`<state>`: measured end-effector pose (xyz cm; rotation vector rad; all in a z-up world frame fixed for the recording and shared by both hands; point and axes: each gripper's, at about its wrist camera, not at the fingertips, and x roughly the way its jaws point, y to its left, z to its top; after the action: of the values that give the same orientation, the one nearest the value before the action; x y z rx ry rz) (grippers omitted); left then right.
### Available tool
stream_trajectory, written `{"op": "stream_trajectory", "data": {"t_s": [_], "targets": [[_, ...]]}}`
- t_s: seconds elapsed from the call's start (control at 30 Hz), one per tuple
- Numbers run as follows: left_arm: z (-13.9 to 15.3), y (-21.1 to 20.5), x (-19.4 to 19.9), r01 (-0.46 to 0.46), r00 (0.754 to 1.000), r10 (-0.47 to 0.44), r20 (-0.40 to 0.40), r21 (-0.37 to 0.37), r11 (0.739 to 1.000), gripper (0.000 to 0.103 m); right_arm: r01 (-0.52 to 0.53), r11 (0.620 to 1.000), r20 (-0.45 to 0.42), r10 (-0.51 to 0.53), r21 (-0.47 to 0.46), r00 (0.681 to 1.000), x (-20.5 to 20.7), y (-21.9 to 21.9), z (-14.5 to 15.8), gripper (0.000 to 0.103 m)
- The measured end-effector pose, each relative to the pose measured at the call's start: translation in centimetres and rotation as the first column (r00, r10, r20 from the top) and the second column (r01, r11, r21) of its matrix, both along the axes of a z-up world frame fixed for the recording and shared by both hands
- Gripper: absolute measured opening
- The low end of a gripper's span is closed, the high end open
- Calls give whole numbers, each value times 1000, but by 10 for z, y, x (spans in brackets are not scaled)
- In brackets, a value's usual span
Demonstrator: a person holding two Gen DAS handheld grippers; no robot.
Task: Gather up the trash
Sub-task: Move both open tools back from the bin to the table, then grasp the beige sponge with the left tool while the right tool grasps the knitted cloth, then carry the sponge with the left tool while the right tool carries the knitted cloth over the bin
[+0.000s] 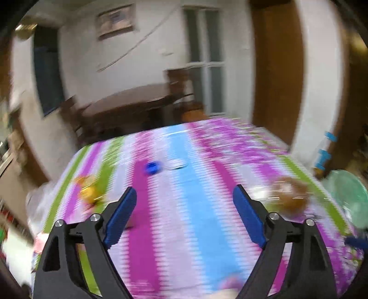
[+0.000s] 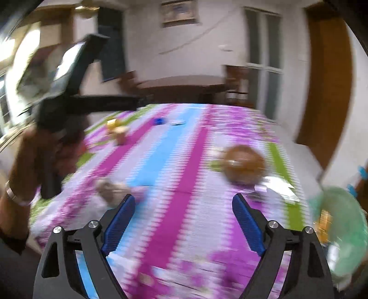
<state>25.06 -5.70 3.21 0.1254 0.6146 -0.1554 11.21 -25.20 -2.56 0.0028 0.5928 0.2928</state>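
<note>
1. No readable text, label, brand, no. or sign is showing in either view; motion blur is smearing nearly everything.
2. Framed picture on the wall (image 2: 179,11) is showing only a pale smudge; no letters are coming through.
3. Small items on the striped tablecloth (image 1: 207,218), e.g. the blue cap (image 1: 151,168) and the yellow wrapper (image 1: 88,192), are appearing as colour blobs; any print on them is too blurred to read.
4. Green bag (image 2: 345,230) at the table's right edge is carrying no legible marking.
</note>
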Motion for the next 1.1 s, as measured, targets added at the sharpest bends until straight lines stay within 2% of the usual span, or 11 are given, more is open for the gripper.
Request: {"op": "stream_trajectory", "data": {"t_s": [0.1,0.2,0.33,0.4,0.5,0.53,0.6,0.67,0.73,0.93,1.1], "targets": [[-16,53,27,-145,988,145,-52,3,989,85,-126,992,-21,126,-9,992,10,44,1,87],[-35,72,43,-171,978,171,-121,7,985,85,-211,977,-61,208,-41,976,21,79,-4,87],[-66,84,63,-171,963,163,-216,-21,985,85,-224,971,-156,209,-82,965,57,114,-20,87],[-75,84,69,-179,958,172,-229,-13,984,85,-225,972,-209,208,-62,956,74,122,-29,83],[-85,87,81,-200,951,199,-236,18,980,85,-225,972,-259,201,-67,945,90,127,-38,68],[-87,87,83,-203,950,202,-239,19,979,77,-228,972,-271,204,-61,941,95,128,-43,61],[-93,88,87,-210,942,207,-263,16,978,65,-225,973,-271,202,-53,941,101,124,-49,59],[-101,89,90,-213,933,204,-295,2,977,45,-230,972,-264,209,-51,942,102,124,-50,54],[-106,89,90,-205,933,189,-305,-19,979,33,-229,973,-252,212,-41,944,100,121,-49,51],[-80,74,67,-234,956,242,-163,66,970,29,-201,980,-219,196,3,956,91,104,-41,48],[-42,46,36,-202,978,206,-36,75,976,29,-143,989,-162,145,25,976,71,72,-19,48]]}}
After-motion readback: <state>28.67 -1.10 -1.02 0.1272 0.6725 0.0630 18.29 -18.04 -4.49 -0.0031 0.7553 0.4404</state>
